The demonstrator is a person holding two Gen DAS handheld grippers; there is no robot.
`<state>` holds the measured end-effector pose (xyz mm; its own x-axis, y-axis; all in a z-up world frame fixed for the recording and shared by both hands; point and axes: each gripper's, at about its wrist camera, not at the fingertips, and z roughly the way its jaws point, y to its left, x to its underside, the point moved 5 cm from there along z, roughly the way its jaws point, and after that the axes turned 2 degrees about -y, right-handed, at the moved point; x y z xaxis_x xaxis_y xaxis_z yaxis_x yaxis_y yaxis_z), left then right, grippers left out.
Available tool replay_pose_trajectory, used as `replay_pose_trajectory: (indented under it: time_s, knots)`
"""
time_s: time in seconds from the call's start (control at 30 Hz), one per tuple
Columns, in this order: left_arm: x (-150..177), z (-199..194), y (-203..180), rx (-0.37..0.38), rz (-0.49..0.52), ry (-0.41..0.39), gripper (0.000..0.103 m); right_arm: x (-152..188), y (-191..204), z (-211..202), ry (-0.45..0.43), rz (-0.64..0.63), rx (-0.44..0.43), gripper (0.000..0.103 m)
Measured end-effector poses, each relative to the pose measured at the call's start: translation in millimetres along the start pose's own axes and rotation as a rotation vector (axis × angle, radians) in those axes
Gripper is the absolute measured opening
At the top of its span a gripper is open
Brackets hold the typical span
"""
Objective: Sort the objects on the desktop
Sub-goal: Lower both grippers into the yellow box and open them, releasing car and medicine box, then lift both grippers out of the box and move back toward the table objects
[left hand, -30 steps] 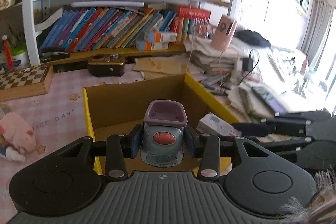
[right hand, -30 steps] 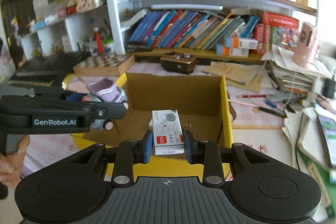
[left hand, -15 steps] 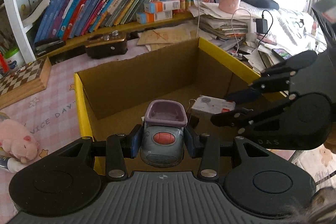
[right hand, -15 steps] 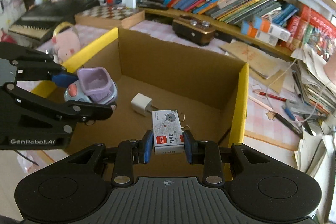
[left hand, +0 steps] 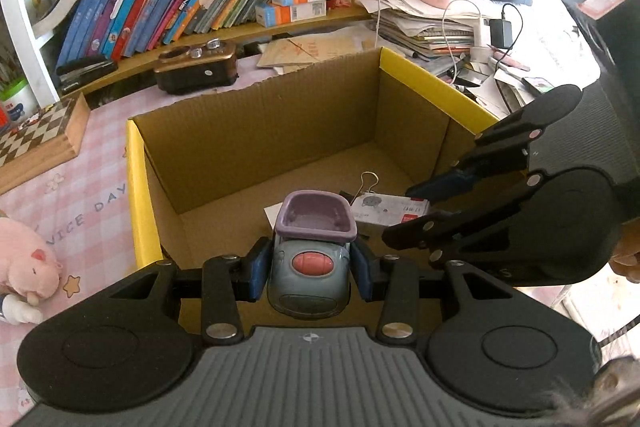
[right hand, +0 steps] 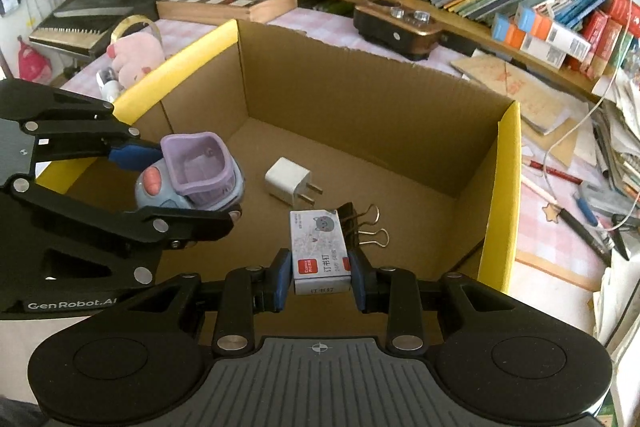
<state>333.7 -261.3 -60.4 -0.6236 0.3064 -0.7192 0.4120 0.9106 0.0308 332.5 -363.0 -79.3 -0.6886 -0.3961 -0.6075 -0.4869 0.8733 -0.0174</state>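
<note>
My left gripper (left hand: 309, 269) is shut on a grey-blue toy car (left hand: 316, 223) with a purple basket and a pink button, held low inside the open cardboard box (left hand: 256, 131) with yellow-edged flaps. To its right, my right gripper (right hand: 320, 279) is shut on a small white staple box (right hand: 320, 247), also low over the box floor. The right wrist view shows the toy car (right hand: 192, 175) between the left gripper's fingers (right hand: 132, 155) at the left. A white charger plug (right hand: 288, 181) and black binder clips (right hand: 366, 223) lie on the box floor.
A pink plush (left hand: 24, 263) and a chessboard case (left hand: 36, 143) sit left of the box on the pink cloth. A brown device (left hand: 196, 67) stands behind it under the bookshelf. Paper stacks (left hand: 420, 23), cables and pens (right hand: 580, 223) crowd the right side.
Both grippers have come down into the cardboard box with their loads. The right gripper has swung in from the right beside the toy car. Both grips look unchanged.
</note>
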Motion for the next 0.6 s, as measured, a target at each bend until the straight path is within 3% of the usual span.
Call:
replay_pose_trajectory:
  time_s: [0.33, 0.6]
  knots:
    - [0, 0, 1, 0.008, -0.005, -0.016, 0.04, -1, 0, 3, -0.005, -0.01, 0.002, 0.032]
    - [-12, -22, 11, -0.019, -0.045, -0.116, 0.051, -10, -5, -17, -0.083, 0.016, 0.028, 0.034]
